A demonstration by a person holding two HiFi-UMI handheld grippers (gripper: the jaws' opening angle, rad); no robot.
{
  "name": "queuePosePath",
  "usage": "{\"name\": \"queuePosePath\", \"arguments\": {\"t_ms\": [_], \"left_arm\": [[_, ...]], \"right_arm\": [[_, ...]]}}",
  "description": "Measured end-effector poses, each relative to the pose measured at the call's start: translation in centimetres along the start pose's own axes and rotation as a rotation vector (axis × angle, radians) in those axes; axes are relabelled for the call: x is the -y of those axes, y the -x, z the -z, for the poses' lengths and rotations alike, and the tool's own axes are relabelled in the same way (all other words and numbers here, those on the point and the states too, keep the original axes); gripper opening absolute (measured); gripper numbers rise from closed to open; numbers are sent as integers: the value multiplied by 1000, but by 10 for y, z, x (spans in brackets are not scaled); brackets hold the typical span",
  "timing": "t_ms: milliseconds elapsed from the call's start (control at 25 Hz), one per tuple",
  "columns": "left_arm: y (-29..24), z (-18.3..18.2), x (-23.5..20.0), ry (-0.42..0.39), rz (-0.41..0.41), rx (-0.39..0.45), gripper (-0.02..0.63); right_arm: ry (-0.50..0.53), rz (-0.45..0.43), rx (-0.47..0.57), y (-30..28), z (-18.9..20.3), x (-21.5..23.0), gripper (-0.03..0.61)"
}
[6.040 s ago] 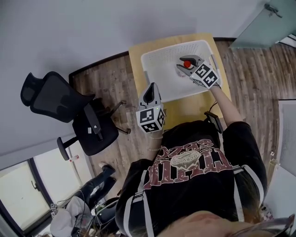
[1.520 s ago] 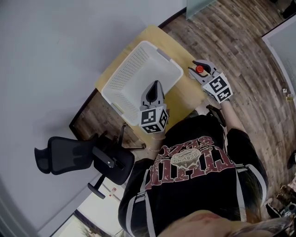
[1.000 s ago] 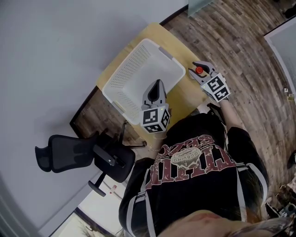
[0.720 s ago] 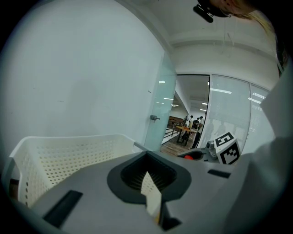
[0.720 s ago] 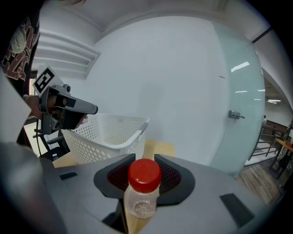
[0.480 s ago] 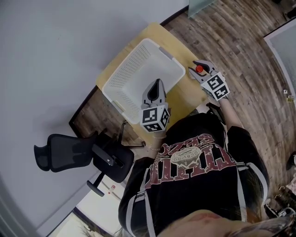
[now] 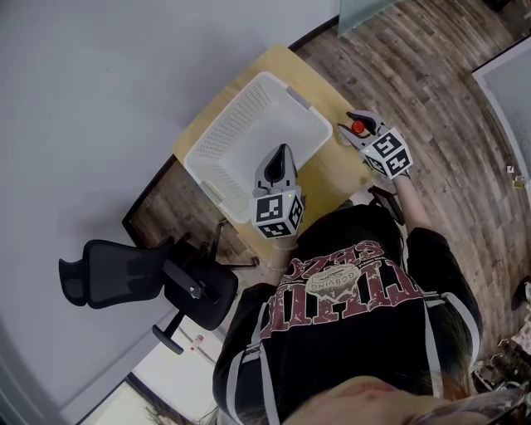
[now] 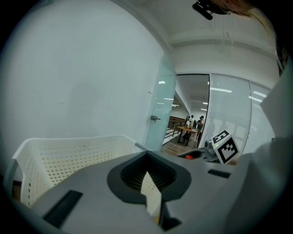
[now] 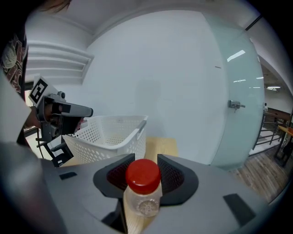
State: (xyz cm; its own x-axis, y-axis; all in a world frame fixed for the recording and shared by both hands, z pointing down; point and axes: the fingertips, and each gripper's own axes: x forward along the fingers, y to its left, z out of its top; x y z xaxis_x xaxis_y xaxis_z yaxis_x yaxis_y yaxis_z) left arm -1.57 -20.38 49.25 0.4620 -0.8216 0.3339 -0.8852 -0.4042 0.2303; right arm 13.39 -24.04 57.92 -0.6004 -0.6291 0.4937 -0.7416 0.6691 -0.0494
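Note:
A small clear bottle with a red cap (image 9: pixel 143 192) stands upright between the jaws of my right gripper (image 9: pixel 143 203), which is shut on it. In the head view that gripper (image 7: pixel 358 129) hangs over the right part of the yellow wooden table (image 7: pixel 332 178), just right of the white perforated basket (image 7: pixel 249 137). The red cap (image 7: pixel 358 127) shows between its fingers. My left gripper (image 7: pixel 279 159) is shut with nothing in it and points over the basket's near corner. From the left gripper (image 8: pixel 150 201) I see the basket's wall (image 8: pixel 68 155) and the right gripper (image 8: pixel 201 155) beyond.
A black office chair (image 7: pixel 141 278) stands on the wooden floor left of the table. The table backs onto a plain grey wall. A frosted glass door (image 7: pixel 365 12) is at the far right. A black armrest-like part (image 7: pixel 386 203) sits by my right forearm.
Six seconds ago the right gripper held the bottle above the basket; it is now outside it, to the right. Over the last second both grippers have barely moved.

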Motion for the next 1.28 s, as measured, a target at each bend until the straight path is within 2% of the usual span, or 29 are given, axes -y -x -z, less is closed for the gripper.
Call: {"name": "queuePosePath", "arguments": {"t_ms": [520,1000,1280], "left_arm": [[6,-7,4,-23,-7,23,48],[10,-17,7,-20,-18,51,48],[17,-23,6,-17,-46,76,48]], "right_arm": [[33,24,37,12,-16,-2,158],[53,48,128,38,-58,0,160],[79,26,196,48,-89,-11,158]]}}
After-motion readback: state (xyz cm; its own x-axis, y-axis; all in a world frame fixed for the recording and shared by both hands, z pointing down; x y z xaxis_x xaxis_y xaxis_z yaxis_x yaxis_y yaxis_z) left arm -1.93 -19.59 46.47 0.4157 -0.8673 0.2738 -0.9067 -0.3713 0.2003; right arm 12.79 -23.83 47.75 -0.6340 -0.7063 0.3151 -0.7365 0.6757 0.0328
